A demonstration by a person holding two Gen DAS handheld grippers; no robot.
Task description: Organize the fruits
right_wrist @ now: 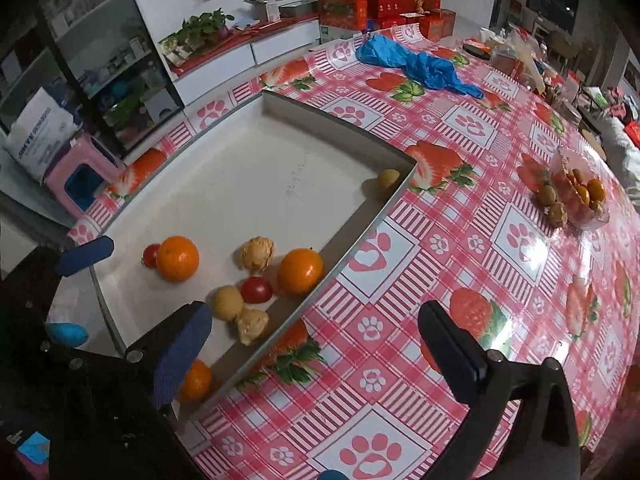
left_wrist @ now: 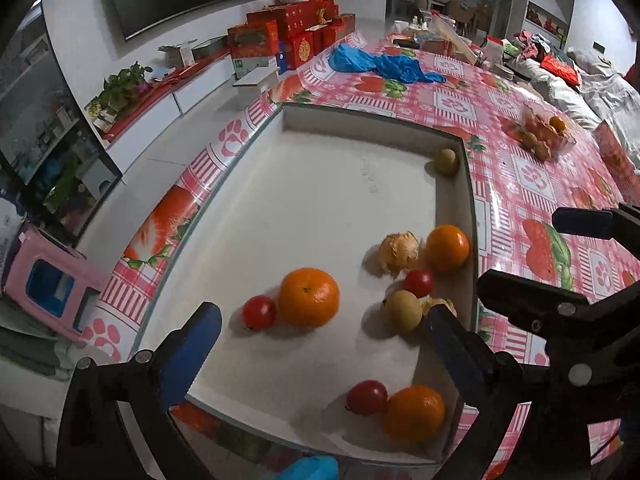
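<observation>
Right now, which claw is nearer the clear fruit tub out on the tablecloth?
Right. The right claw hangs over the tablecloth, the tub ahead of it. The left claw is over the white tray, farther off.

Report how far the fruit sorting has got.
Done: oranges such as, tomatoes such as and pale fruits lie loose in the white tray. In hand: nothing; left gripper and right gripper are open and empty. Left: the fruit in the clear tub on the tablecloth.
</observation>
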